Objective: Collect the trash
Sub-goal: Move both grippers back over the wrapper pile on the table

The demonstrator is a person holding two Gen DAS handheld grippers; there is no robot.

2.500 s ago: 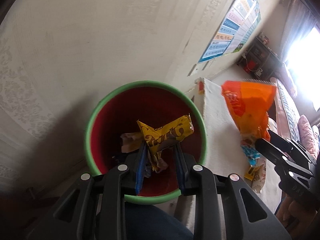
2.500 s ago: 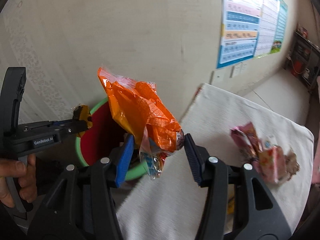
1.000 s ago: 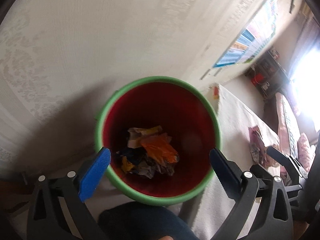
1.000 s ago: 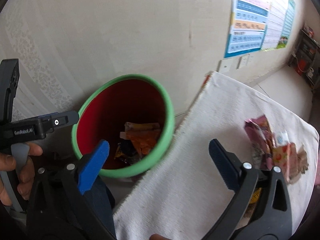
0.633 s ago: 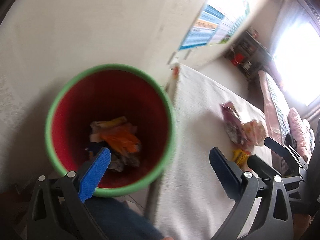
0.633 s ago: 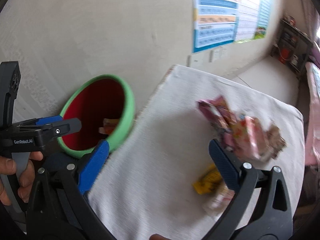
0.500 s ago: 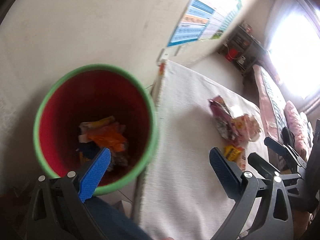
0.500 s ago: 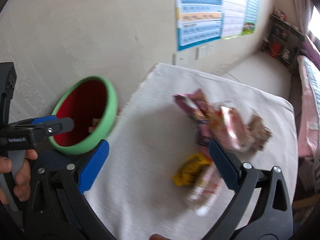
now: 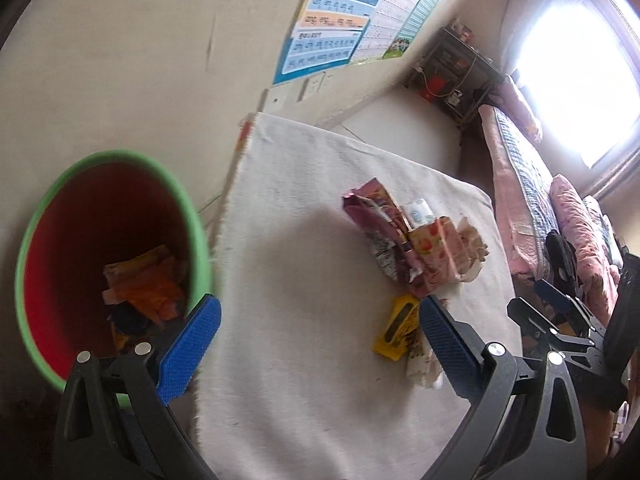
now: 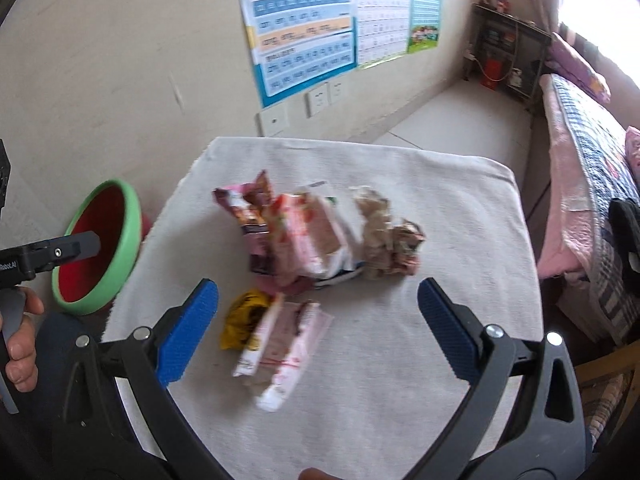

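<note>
On the cloth-covered worktop (image 10: 460, 208): snack wrappers (image 10: 304, 232) heaped mid-cloth | right claw (image 10: 318, 322) released, empty, poised above them | left claw (image 9: 316, 336) spread wide | green-rimmed bin (image 9: 48, 216) left, ready for trash.

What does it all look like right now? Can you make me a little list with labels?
bin: green-rimmed red bin beside the table, wrappers inside
in the bin: orange wrapper on top
table: white cloth over it
still to collect: pile of snack wrappers, yellow wrapper, pink-and-white wrapper
left gripper: open, empty
right gripper: open, empty, above the wrappers
</note>
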